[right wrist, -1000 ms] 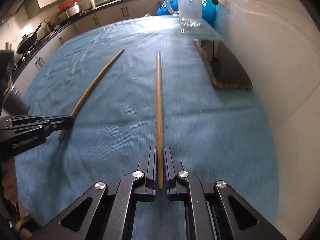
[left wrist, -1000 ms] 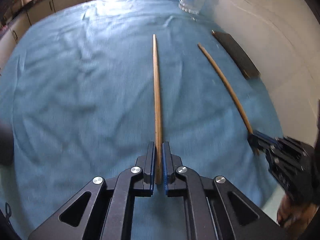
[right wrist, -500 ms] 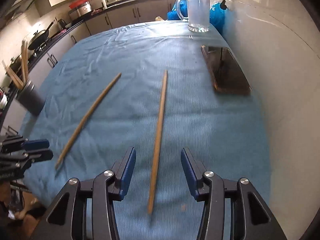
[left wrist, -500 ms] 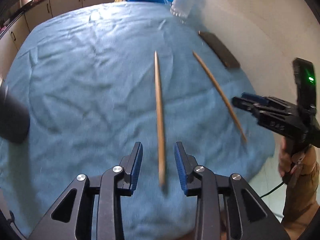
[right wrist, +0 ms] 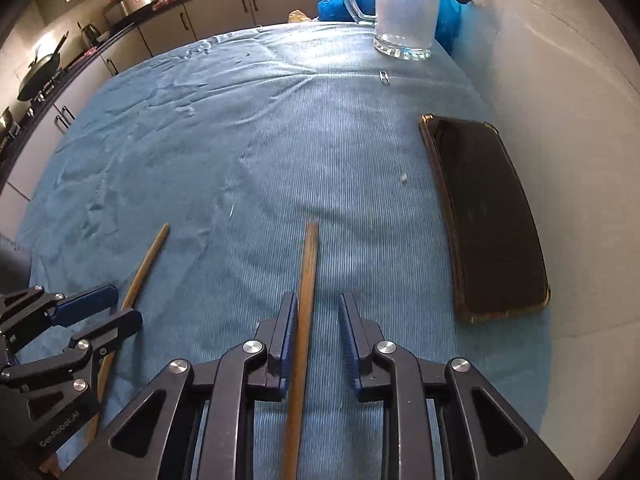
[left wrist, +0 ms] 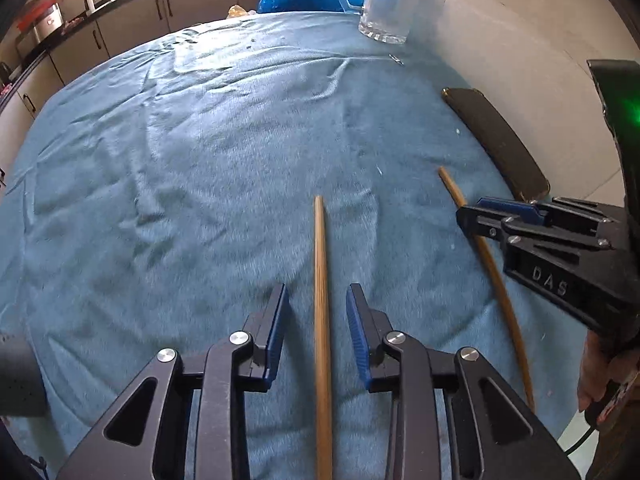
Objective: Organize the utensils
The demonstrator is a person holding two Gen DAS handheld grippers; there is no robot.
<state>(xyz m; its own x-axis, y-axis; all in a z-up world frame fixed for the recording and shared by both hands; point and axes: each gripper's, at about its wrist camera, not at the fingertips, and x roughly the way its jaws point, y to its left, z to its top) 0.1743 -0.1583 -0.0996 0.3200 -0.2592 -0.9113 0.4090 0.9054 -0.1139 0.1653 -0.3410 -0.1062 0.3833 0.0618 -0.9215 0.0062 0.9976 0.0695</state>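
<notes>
Both chopsticks lie on the cloth, lower centre: left gripper [left wrist: 316, 336] straddles one chopstick [left wrist: 320, 280] narrowly, clear of it; right gripper [right wrist: 318, 340], just closing, has its chopstick [right wrist: 305, 300] against one pad; risk: uneven closure rolls a stick sideways, out of reach.

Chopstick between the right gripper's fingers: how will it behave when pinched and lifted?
The chopstick is thin, straight wood: probably stiff and light. Its slim shaft may roll on the blue cloth. Pinched near one end by the right gripper, the long free end may droop.
</notes>
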